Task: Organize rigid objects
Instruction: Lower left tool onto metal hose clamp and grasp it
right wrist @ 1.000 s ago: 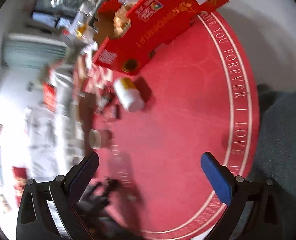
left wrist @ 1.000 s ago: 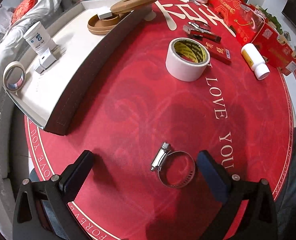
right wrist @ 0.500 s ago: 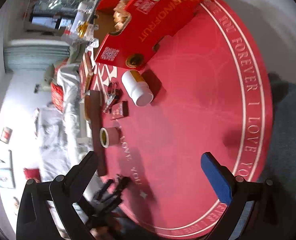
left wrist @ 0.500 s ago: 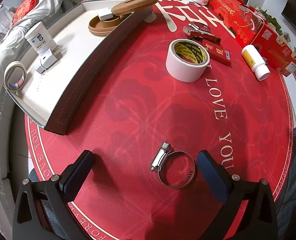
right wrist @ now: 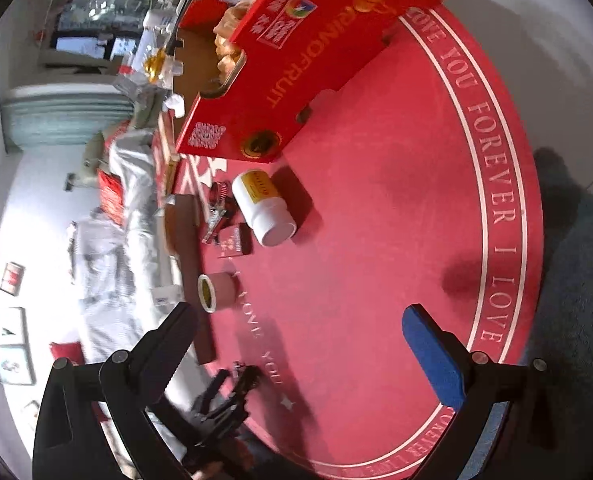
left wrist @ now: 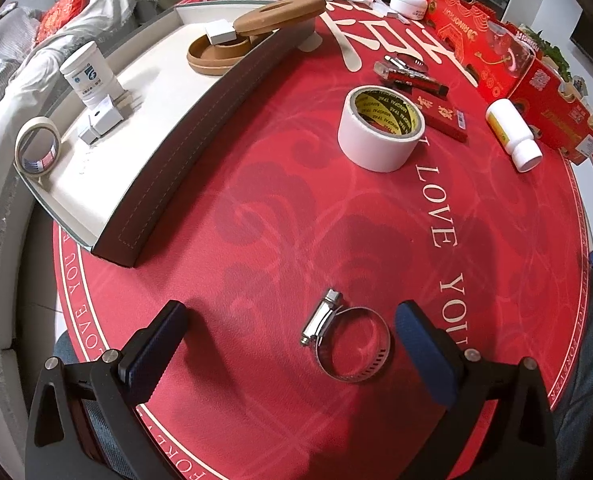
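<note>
A metal hose clamp [left wrist: 346, 342] lies flat on the red round table mat, between the fingers of my open left gripper [left wrist: 292, 346] and close to the right finger. Farther back sit a wide white tape roll [left wrist: 380, 128], a dark red flat box [left wrist: 442, 116] and a white pill bottle [left wrist: 514, 134] lying on its side. At the left stands a long tray [left wrist: 164, 152] with a white liner. My right gripper [right wrist: 300, 352] is open and empty above the mat, rolled sideways, with the pill bottle [right wrist: 264, 208] and tape roll [right wrist: 214, 292] ahead of it.
The tray holds a small tape roll [left wrist: 36, 150], a white jar [left wrist: 90, 76], small white boxes [left wrist: 104, 120] and a brown round case [left wrist: 224, 48]. Red gift boxes [left wrist: 536, 92] line the far right edge. A metal tool [left wrist: 404, 70] lies behind the red box. A person's jeans show below.
The left gripper has barely shifted over the hose clamp. The right gripper view has swung and steadied, bringing the pill bottle and tape roll nearer the centre.
</note>
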Available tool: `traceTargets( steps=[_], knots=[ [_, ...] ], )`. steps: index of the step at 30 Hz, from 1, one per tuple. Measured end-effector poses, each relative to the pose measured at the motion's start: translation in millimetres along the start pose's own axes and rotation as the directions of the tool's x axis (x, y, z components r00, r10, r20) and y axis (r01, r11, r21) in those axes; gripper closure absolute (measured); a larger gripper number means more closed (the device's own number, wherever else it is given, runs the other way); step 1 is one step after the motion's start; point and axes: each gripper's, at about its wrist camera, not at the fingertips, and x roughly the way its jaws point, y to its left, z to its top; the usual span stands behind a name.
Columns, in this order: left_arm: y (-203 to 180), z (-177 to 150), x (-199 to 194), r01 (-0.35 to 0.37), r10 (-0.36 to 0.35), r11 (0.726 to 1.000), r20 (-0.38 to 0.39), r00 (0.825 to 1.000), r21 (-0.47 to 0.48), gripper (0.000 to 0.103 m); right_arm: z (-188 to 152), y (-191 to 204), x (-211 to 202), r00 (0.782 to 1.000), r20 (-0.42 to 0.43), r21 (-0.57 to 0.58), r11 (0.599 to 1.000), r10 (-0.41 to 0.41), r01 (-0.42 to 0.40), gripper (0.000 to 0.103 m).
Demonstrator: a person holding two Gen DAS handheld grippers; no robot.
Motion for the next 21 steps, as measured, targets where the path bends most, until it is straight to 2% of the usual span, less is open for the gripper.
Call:
traceTargets(
  steps=[2, 4, 5, 6, 8, 11, 14, 17, 20, 21],
  knots=[
    [-2.0, -0.1, -2.7, 0.002, -0.002, 1.000, 0.005, 1.000, 0.005, 0.009, 0.7, -6.9, -4.5, 1.000, 0.007, 0.025, 1.000, 0.011, -0.011, 0.000],
    [-4.7, 0.8, -8.1, 0.009, -0.010, 1.000, 0.019, 1.000, 0.020, 0.034, 0.7, -9.2, -7.4, 0.999, 0.011, 0.030, 0.999, 0.033, -0.033, 0.000],
    [-6.1, 2.5, -10.9, 0.013, -0.014, 0.999, 0.024, 1.000, 0.031, 0.043, 0.6, -8.0, -7.6, 1.000, 0.013, 0.026, 0.999, 0.028, -0.029, 0.000],
    [-6.4, 3.1, -12.3, 0.014, -0.015, 0.999, 0.025, 1.000, 0.034, 0.060, 0.3, -5.5, -7.3, 1.000, 0.019, 0.017, 1.000, 0.010, -0.010, 0.000],
    [-1.9, 5.8, -13.1, 0.041, -0.041, 0.999, 0.011, 0.999, 0.015, 0.060, -0.1, 4.9, -3.5, 0.998, 0.030, -0.034, 0.997, -0.063, 0.064, 0.000],
    [10.3, 11.2, -13.9, 0.084, -0.085, 0.995, -0.009, 0.996, -0.046, 0.060, -0.7, 25.4, 5.8, 0.982, 0.056, -0.137, 0.973, -0.179, 0.185, 0.000],
    [14.5, 15.6, -21.1, 0.079, -0.078, 0.995, 0.012, 0.997, -0.058, 0.060, -2.1, 52.9, 25.2, 0.940, 0.107, -0.280, 0.897, -0.325, 0.342, 0.000],
    [14.5, 23.9, -31.1, 0.081, -0.079, 0.995, 0.039, 0.996, -0.060, 0.060, -0.2, 84.8, 56.3, 0.874, 0.192, -0.429, 0.763, -0.446, 0.483, 0.000],
    [13.0, 32.5, -38.7, 0.074, -0.071, 0.996, 0.059, 0.996, -0.057, 0.060, 5.6, 105.6, 93.4, 0.816, 0.238, -0.514, 0.645, -0.527, 0.566, 0.000],
    [12.5, 34.3, -40.7, 0.071, -0.067, 0.996, 0.064, 0.996, -0.055, 0.060, 8.7, 109.2, 106.7, 0.795, 0.245, -0.528, 0.611, -0.555, 0.589, 0.004]
  ],
)
